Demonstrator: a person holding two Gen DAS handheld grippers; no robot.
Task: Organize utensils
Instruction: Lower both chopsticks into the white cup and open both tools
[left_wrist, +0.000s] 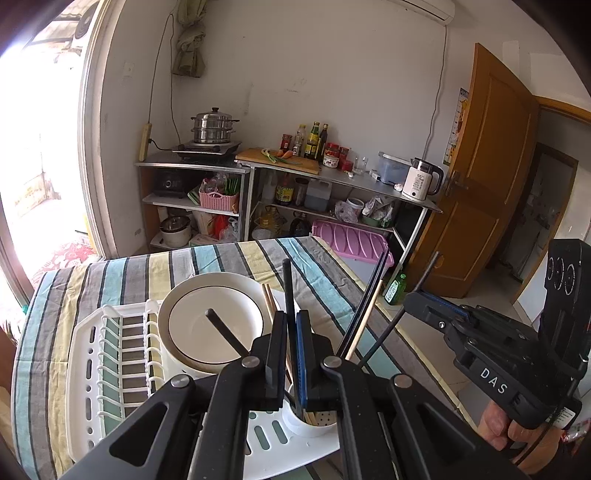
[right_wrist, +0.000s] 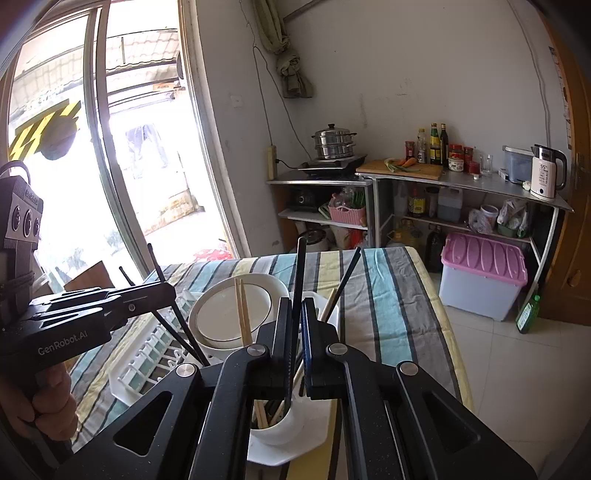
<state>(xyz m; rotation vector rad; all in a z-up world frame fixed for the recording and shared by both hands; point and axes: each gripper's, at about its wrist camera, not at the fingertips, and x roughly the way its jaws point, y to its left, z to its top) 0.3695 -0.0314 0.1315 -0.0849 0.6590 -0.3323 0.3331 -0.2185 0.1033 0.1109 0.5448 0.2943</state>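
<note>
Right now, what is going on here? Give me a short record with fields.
Place: kitchen, striped tablecloth
Left gripper: shut on a black chopstick
Right gripper: shut on a black chopstick
Below them: white utensil cup holding chopsticks
Rack: white dish rack with white bowls

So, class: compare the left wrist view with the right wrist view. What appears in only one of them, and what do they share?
Only the left wrist view shows the open wooden door and the air conditioner's edge. Only the right wrist view shows the sliding glass door with the bright yard beyond it. Both show the striped tablecloth, white dish rack, plates, white utensil cup, steamer pot, kettle and pink-lidded bin. Each view also shows its own claw shut on a black chopstick and the other claw alongside.
</note>
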